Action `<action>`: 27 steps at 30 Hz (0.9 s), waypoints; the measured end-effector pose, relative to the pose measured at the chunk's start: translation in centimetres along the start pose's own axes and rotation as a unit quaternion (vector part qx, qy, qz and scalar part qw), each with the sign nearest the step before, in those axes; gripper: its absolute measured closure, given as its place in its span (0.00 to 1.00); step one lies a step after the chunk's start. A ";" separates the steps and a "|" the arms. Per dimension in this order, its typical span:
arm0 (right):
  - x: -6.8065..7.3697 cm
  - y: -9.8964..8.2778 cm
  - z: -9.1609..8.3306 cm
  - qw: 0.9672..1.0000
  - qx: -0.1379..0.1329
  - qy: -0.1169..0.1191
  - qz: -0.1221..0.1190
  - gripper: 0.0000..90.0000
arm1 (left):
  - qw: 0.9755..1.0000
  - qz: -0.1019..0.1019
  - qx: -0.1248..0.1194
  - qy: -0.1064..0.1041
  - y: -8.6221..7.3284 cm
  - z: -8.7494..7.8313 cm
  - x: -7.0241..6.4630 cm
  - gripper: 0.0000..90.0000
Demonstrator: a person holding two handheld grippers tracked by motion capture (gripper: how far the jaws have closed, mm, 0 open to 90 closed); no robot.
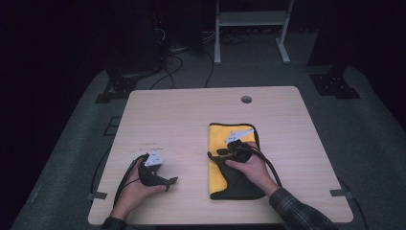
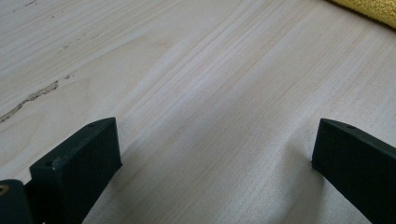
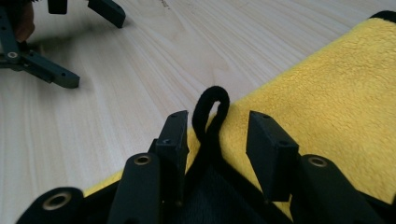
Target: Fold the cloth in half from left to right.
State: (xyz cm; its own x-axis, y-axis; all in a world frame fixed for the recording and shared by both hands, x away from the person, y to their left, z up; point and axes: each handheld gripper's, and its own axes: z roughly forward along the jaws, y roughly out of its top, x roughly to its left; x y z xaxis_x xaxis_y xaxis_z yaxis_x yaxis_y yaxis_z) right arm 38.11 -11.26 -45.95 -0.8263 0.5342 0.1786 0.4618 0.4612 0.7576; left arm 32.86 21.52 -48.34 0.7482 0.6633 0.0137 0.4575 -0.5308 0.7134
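Observation:
A yellow cloth [image 1: 222, 136] with black edging lies on the right half of the wooden table [image 1: 182, 115]; its near part is folded over, dark side up. In the right gripper view a black loop of the edging [image 3: 212, 105] stands up between the jaws of my right gripper [image 3: 217, 140], at the cloth's [image 3: 336, 93] left edge. The pads stand apart and do not press on it. A hand rests on the dark fold behind my right gripper [image 1: 214, 155]. My left gripper [image 1: 171, 183] lies low on bare wood left of the cloth. It [image 2: 212, 154] is open and holds nothing.
A round cable hole [image 1: 246, 99] sits near the table's far edge. Tape strips [image 1: 97, 195] mark the near corners. A white frame [image 1: 251, 19] and cables stand on the floor behind. The cloth's corner [image 2: 369, 9] lies ahead of the left jaws.

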 end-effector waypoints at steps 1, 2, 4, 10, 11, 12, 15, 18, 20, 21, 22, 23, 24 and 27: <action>0.0 0.1 0.4 1.000 0.001 0.002 0.001 0.63 | 1.000 0.000 0.000 0.000 0.0 0.0 0.0 0.00; 0.0 0.3 0.6 1.000 0.002 0.003 0.000 0.62 | 1.000 0.000 0.000 0.000 0.0 0.0 0.0 0.00; 0.1 0.6 1.2 1.000 0.003 0.003 0.000 0.61 | 1.000 0.000 0.000 0.000 0.0 0.0 0.0 0.00; -0.1 1.2 2.7 1.000 0.006 0.004 0.002 0.63 | 1.000 0.000 0.000 0.000 0.0 0.0 0.0 0.00; -0.2 1.3 2.9 1.000 0.006 0.004 -0.001 0.67 | 1.000 0.000 0.000 0.000 0.0 0.0 0.0 0.00; -0.2 1.3 3.0 1.000 0.007 0.002 -0.001 0.72 | 1.000 0.000 0.000 0.000 0.0 0.0 0.0 0.00; -0.3 1.3 3.1 1.000 0.011 0.008 0.002 0.87 | 1.000 0.000 0.000 0.000 0.0 0.0 0.0 0.00; -0.3 1.3 2.7 1.000 0.011 0.011 0.004 0.91 | 1.000 0.000 0.000 0.000 0.0 0.0 0.0 0.00; -0.3 1.3 2.2 1.000 0.008 0.012 0.006 0.92 | 1.000 0.000 0.000 0.000 0.0 0.0 0.0 0.00; -0.3 1.3 1.9 1.000 0.008 0.013 0.005 0.92 | 1.000 0.000 0.000 0.000 0.0 0.0 0.0 0.00; -0.3 1.2 1.6 1.000 0.007 0.014 0.006 0.92 | 1.000 0.000 0.000 0.000 0.0 0.0 0.0 0.00; -0.3 1.2 1.3 1.000 0.006 0.014 0.005 0.92 | 1.000 0.000 0.000 0.000 0.0 0.0 0.0 0.00; -0.3 1.1 1.0 1.000 0.006 0.017 0.007 0.92 | 1.000 0.000 0.000 0.000 0.0 0.0 0.0 0.00; -0.3 0.8 -0.1 1.000 -0.001 0.022 0.006 0.92 | 1.000 0.000 0.000 0.000 0.0 0.0 0.0 0.00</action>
State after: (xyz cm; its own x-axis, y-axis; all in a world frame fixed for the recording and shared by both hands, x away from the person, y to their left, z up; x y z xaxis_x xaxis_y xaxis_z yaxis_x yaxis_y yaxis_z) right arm 38.70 -11.08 -45.32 -0.8344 0.5078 0.2142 0.4708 0.4546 0.7561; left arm 32.86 21.52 -48.34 0.7484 0.6631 0.0137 0.4571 -0.5307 0.7138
